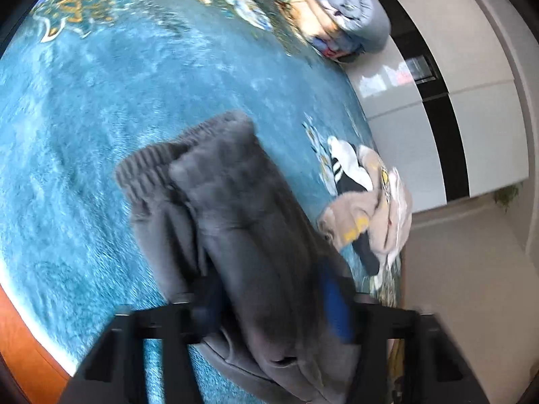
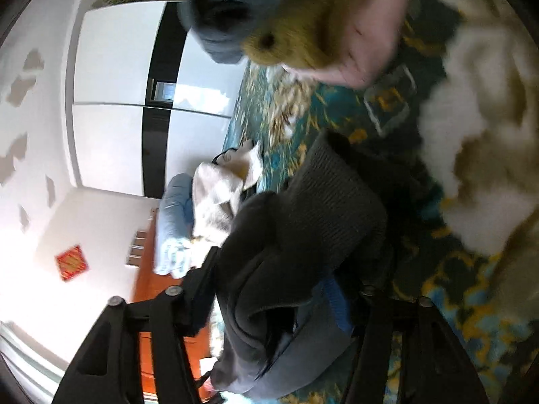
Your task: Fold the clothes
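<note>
A grey sweat garment (image 1: 235,222) with ribbed cuffs lies bunched between the fingers of my left gripper (image 1: 269,299), which is shut on it above the teal blanket (image 1: 101,134). The ribbed ends point away from me and hang over the blanket. In the right wrist view my right gripper (image 2: 279,299) is shut on the same grey garment (image 2: 303,229), whose ribbed edge (image 2: 340,188) stands up in front of the fingers. Motion blur softens both views.
A beige, white and black clothes heap (image 1: 367,198) sits at the blanket's right edge. A stack of folded bedding (image 1: 340,10) lies at the far corner. A cream fluffy fabric (image 2: 485,134) and a person's sleeve (image 2: 320,17) crowd the right wrist view. White cabinets (image 1: 421,118) stand beyond.
</note>
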